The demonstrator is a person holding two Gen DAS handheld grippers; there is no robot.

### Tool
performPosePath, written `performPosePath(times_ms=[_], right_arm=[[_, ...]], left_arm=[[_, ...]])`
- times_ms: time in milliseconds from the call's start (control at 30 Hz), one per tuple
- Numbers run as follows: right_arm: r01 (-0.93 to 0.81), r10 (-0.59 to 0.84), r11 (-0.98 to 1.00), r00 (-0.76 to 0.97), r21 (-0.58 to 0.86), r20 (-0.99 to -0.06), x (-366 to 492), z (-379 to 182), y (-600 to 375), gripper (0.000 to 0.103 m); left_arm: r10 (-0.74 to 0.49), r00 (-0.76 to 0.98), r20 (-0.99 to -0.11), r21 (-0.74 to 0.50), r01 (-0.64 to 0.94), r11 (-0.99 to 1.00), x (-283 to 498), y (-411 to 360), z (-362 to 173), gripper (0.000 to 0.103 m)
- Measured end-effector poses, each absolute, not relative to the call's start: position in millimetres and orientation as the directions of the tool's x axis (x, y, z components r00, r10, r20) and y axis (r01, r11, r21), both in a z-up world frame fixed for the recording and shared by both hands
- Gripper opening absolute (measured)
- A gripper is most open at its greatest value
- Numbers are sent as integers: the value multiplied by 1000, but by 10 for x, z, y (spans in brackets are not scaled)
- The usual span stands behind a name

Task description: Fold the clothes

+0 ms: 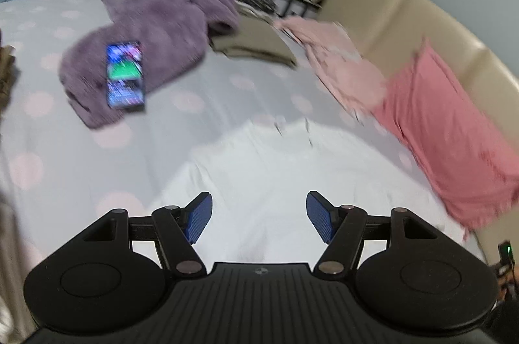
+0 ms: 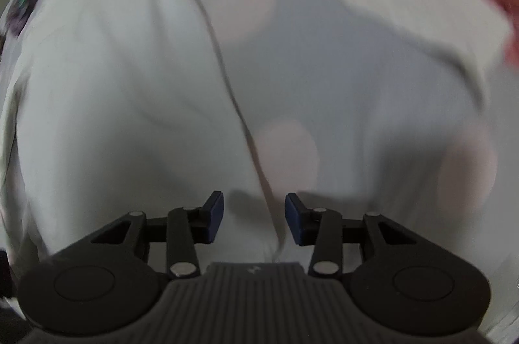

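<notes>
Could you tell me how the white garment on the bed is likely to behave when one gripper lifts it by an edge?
The white garment looks thin and creased, so it will probably drape limply rather than hold shape. Its edge lies loose on the dotted bedspread, so it should peel up easily and seem light. Both the left gripper and the right gripper are open, holding nothing.

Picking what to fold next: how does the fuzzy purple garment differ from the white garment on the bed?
The fuzzy purple garment looks thick and plush; the white garment looks thin and smooth. The purple one is bunched in a heap at the far side of the bed, while the white one lies spread out right under both tools. A lit phone rests on the purple one; nothing sits on the white. Both lie on the dotted bedcover, unfolded.
</notes>
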State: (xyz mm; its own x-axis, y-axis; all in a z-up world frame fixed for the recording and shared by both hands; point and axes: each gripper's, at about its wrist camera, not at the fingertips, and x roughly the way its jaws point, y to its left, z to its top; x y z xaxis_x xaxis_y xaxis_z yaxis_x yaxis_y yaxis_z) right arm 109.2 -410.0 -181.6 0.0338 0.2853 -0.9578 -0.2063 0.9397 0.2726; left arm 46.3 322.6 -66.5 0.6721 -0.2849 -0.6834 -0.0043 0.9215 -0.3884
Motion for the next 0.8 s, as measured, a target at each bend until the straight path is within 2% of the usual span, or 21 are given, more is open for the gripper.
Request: performPosePath(times_ms=[133, 267, 367, 600, 667, 800], right_arm=[[-186, 346, 927, 87, 326, -934, 899, -1912, -4221, 49], [-172, 437, 892, 94, 418, -895, 784, -1895, -4338, 47], [-161, 450, 888, 105, 431, -887, 741, -1920, -4393, 5], [-95, 474, 878, 49, 469, -879, 677, -1701, -4554, 3], [-94, 427, 901, 33, 423, -904, 707, -1633, -4575, 2], [-118, 328, 935, -66, 334, -942, 859, -1847, -4346, 3]], left_arm=[[-328, 654, -682, -420, 17, 908, 237, 3117, -995, 63], [-325, 641, -696, -408, 21, 913, 79, 3118, -1138, 63], [-318, 633, -706, -406, 7, 914, 28, 3137, -1231, 63], [-289, 637, -714, -359, 21, 933, -2, 3179, -1308, 63], [-278, 646, -711, -358, 9, 934, -32, 3225, -1337, 63], [-278, 657, -700, -399, -38, 916, -74, 3350, -1405, 63]])
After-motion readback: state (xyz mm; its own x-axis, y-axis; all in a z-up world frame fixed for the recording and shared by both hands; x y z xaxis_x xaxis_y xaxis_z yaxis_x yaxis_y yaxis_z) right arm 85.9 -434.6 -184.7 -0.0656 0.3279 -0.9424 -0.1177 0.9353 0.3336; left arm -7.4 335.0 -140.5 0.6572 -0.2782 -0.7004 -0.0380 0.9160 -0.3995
